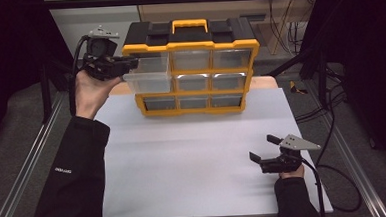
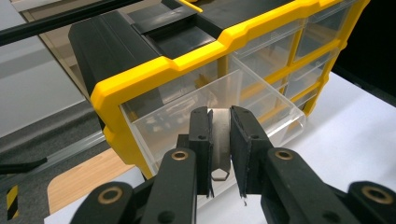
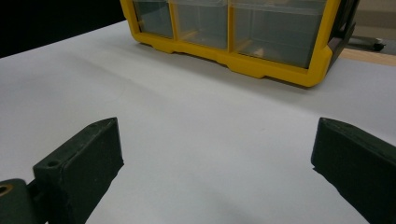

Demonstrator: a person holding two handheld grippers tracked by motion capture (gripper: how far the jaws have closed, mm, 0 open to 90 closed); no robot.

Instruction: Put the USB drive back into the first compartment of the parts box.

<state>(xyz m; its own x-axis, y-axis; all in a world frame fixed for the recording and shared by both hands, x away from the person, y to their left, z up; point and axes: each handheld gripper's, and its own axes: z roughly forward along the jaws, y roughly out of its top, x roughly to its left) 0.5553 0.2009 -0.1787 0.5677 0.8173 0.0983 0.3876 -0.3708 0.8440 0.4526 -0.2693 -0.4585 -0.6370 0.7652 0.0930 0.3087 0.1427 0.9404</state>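
Clear drawer [image 1: 149, 75], upper left of the high view, pulled out of the yellow organizer [image 1: 193, 63]. Left gripper [image 2: 219, 140] pinching its side wall (thin, slick, probably light and brittle). Right gripper [image 3: 215, 158] spread wide, holding nothing, lower right.

Glossy yellow and matt black plastic organiser [image 1: 190, 43], clear smooth plastic drawer [image 2: 243, 102] pulled out of its top-left slot, flat brushed metal piece [image 2: 220, 140] before it, matt white table [image 1: 193, 158] beneath, pale wood edge [image 2: 84, 175] beside it
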